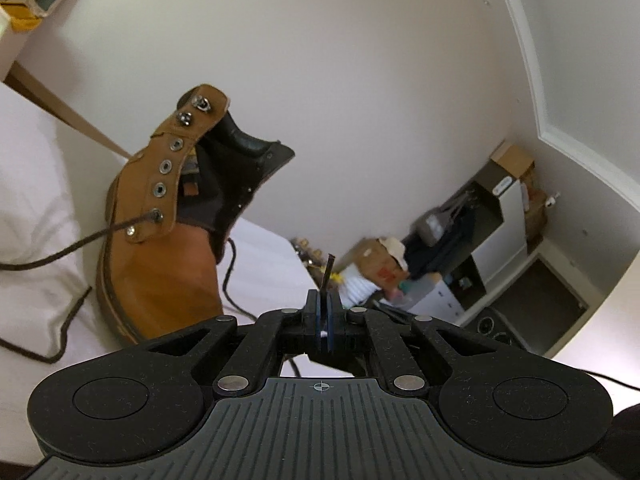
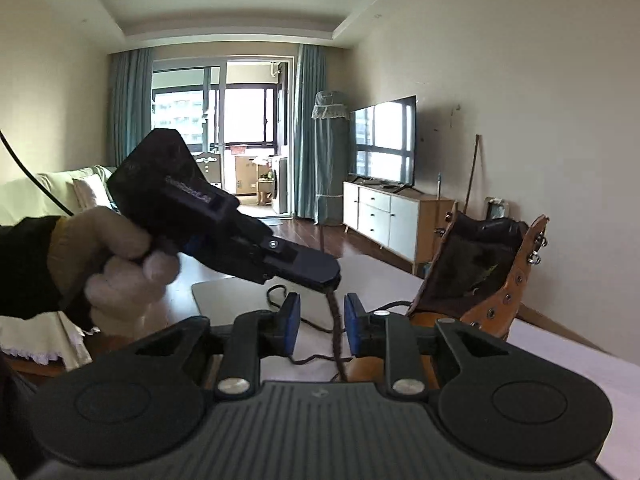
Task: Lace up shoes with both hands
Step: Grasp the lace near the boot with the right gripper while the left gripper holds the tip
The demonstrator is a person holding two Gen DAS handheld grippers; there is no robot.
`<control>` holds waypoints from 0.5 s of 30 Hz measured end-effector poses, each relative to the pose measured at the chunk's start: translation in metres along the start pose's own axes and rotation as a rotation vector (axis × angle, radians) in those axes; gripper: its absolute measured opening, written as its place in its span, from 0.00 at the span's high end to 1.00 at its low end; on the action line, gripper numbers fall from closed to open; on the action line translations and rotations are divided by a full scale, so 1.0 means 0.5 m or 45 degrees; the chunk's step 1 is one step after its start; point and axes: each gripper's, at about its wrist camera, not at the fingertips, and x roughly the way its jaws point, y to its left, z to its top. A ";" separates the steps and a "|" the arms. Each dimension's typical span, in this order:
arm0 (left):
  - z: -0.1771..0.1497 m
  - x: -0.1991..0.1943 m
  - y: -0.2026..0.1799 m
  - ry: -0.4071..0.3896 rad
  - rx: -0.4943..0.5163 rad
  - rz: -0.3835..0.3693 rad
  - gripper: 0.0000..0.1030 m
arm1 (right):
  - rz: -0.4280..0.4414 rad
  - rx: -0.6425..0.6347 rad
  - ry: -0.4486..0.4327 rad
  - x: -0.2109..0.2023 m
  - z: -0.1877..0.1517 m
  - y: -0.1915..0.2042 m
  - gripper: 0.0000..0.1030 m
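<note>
The left claw (image 1: 325, 312) is clenched on the dark shoelace (image 1: 329, 270), whose stiff tip sticks out beyond the pressed pads. In the right wrist view a white-gloved hand (image 2: 120, 264) carries this claw, and the lace hangs down from its tip. The right claw (image 2: 322, 320) is released: its blue pads (image 2: 353, 322) stand apart on both sides of the hanging lace, and I see no pad pressing it. The tan boot (image 1: 160, 248) stands on a white cloth-covered surface (image 1: 36, 184), to the left in the left wrist view and to the right of the right claw. One lace end passes through the lowest eyelet (image 1: 155, 216); the upper eyelets are unlaced.
</note>
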 end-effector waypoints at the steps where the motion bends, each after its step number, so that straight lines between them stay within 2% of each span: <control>1: -0.001 0.002 0.001 -0.001 -0.002 0.001 0.97 | -0.004 -0.001 0.001 -0.002 0.000 0.002 0.96; 5: -0.007 0.013 0.004 0.014 0.005 0.004 0.97 | -0.041 -0.028 0.048 -0.005 0.001 0.014 0.96; 10: -0.011 0.020 0.014 0.004 -0.010 0.002 0.96 | -0.169 -0.180 0.141 -0.010 -0.003 0.041 0.96; 15: -0.013 0.020 0.023 -0.016 -0.024 0.000 0.97 | -0.187 -0.200 0.158 -0.029 -0.004 0.045 0.96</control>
